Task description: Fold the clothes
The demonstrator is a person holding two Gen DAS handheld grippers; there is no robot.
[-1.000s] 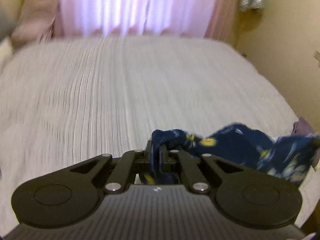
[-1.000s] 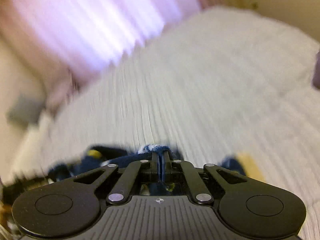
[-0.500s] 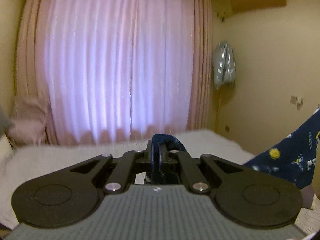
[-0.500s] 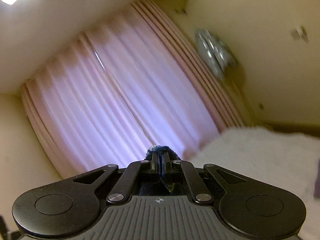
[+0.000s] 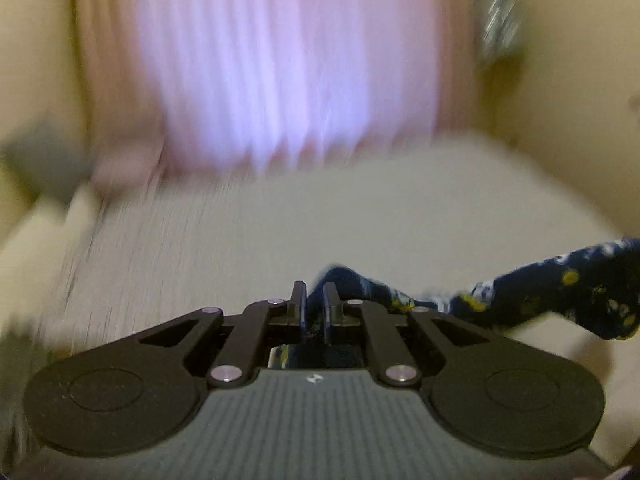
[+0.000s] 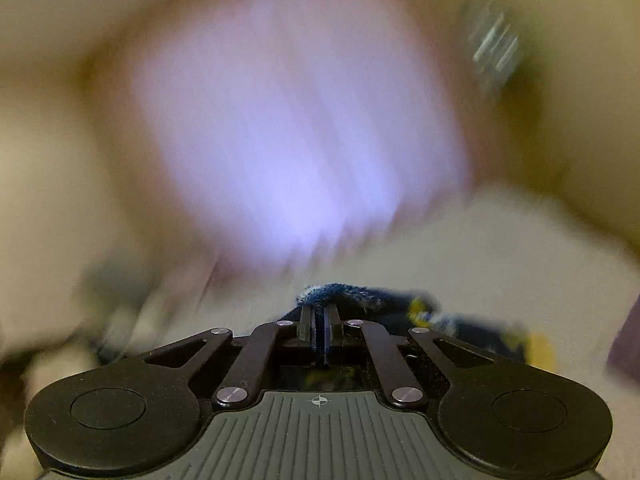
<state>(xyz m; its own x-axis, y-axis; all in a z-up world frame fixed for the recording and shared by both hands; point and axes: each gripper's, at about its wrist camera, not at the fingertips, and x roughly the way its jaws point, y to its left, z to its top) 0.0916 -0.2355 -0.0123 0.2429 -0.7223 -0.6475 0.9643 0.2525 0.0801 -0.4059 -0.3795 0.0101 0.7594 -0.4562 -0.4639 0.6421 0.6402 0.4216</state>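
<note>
A dark blue garment with yellow and white prints (image 5: 560, 300) stretches from my left gripper (image 5: 315, 300) off to the right, above the pale bed (image 5: 280, 232). The left jaws are opening: a narrow gap shows, with a fold of the cloth still between the fingers and draped over the right one. In the right wrist view my right gripper (image 6: 319, 316) is shut on a fuzzy edge of the same garment (image 6: 348, 292), which trails right and below the fingers. Both views are blurred by motion.
Pink curtains (image 5: 280, 80) hang behind the bed's far edge. A silvery object (image 5: 500, 20) hangs in the right corner against the yellow wall. A grey shape (image 5: 44, 156) and pale pillows lie at the bed's left end.
Both views swung up from the bed to the curtain, then tilted partly back down. The left jaws have parted slightly on the cloth. The right jaws stay clamped.
</note>
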